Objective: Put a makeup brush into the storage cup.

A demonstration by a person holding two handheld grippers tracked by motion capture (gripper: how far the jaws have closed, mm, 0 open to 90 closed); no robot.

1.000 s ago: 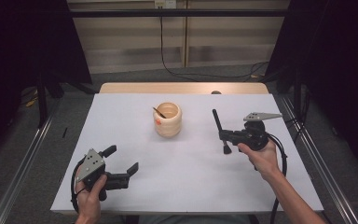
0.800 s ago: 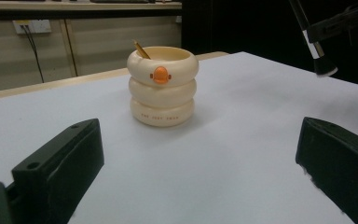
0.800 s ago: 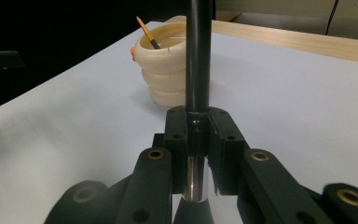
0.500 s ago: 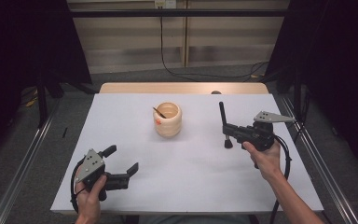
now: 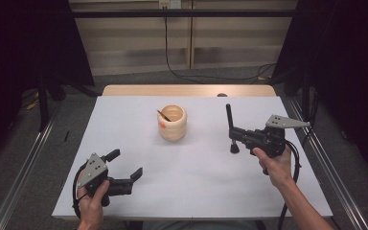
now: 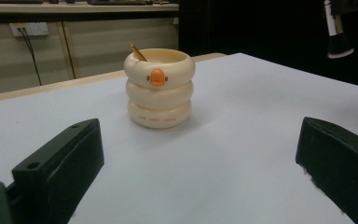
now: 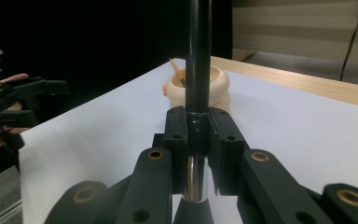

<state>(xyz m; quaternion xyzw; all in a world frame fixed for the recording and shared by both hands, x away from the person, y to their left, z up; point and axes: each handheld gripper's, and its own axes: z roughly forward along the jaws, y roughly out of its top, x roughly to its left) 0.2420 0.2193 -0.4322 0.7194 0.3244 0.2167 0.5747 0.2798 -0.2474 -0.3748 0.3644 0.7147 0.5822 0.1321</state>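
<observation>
A cream ringed cup (image 5: 172, 123) (image 6: 159, 88) (image 7: 216, 81) with an orange beak stands at mid-table, a thin wooden stick (image 5: 163, 115) (image 6: 138, 52) leaning in it. To its right my right gripper (image 5: 233, 133) (image 7: 198, 140) is shut on a black brush (image 5: 229, 117) (image 7: 198, 56), held nearly upright above the table, silver ferrule and dark tip below the jaws. The brush's tip (image 6: 338, 32) hangs at the top right of the left gripper view. My left gripper (image 5: 124, 164) (image 6: 196, 163) rests open near the front left, nothing between its jaws, pointing at the cup.
White sheet (image 5: 196, 191) covers the table; a wooden edge (image 5: 187, 90) runs along the far side. Metal rails (image 5: 24, 163) flank both sides, and cables hang on the back wall. The left gripper (image 7: 23, 100) and hand show at the left of the right gripper view.
My right hand has lifted the brush and carried it to the right, turning it more upright. The left gripper has stayed put.
</observation>
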